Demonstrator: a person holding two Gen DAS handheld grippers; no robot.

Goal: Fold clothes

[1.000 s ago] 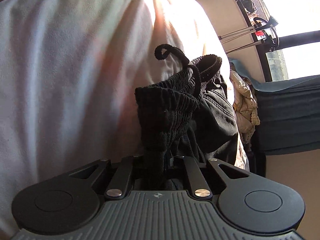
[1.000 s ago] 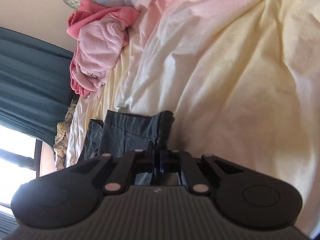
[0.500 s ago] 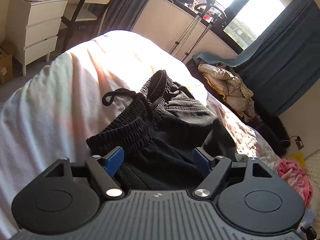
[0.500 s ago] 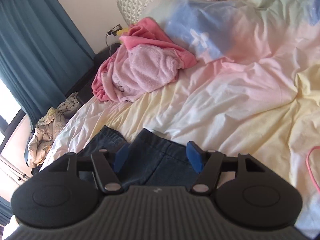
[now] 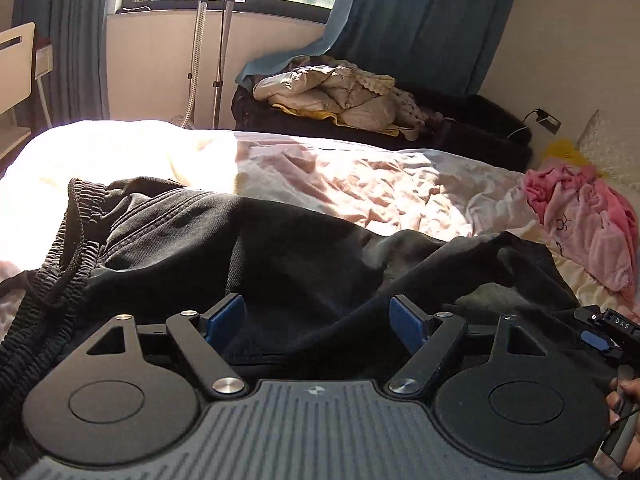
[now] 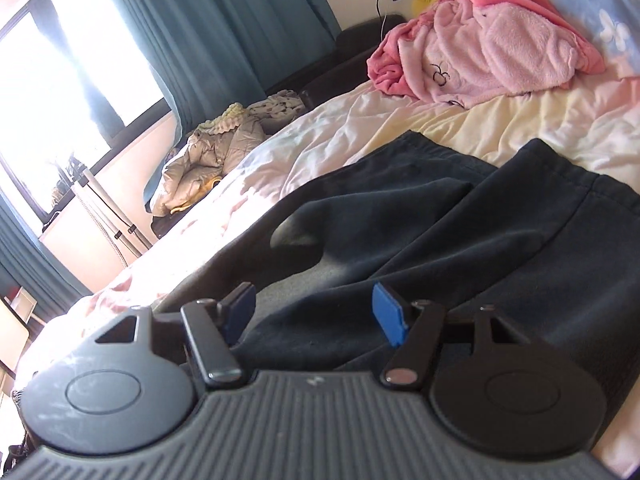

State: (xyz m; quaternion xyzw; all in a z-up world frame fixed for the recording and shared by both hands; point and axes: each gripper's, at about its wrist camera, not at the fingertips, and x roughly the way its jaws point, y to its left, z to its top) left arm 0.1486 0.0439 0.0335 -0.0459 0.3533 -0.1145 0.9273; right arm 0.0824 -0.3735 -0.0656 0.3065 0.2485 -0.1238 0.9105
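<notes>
Black trousers (image 5: 304, 252) lie stretched across the bed. Their elastic waistband (image 5: 76, 236) with a drawstring is at the left of the left wrist view. The two leg hems (image 6: 560, 168) lie at the far end in the right wrist view. My left gripper (image 5: 316, 320) hovers just above the trousers' middle, open, with its blue pads (image 5: 224, 318) wide apart and gripping nothing. My right gripper (image 6: 314, 312) is open over the legs, and nothing is pinched between its blue pads (image 6: 390, 314). Part of the right gripper (image 5: 604, 332) and a hand (image 5: 624, 396) show at the left view's right edge.
The bed sheet (image 5: 360, 184) is pale yellow and pink, and rumpled. A pink fleece pile (image 6: 480, 48) lies near the pillow (image 6: 600, 12). Beyond the bed, a beige padded jacket (image 5: 332, 92) sits on a dark bench. Teal curtains (image 6: 224, 28) hang by the window, and a metal stand (image 5: 212, 60) is below it.
Both grippers have opened and let go of the trousers. They rolled upright and drew back and up. The trousers, bunched and lifted a second ago, now lie spread on the bed.
</notes>
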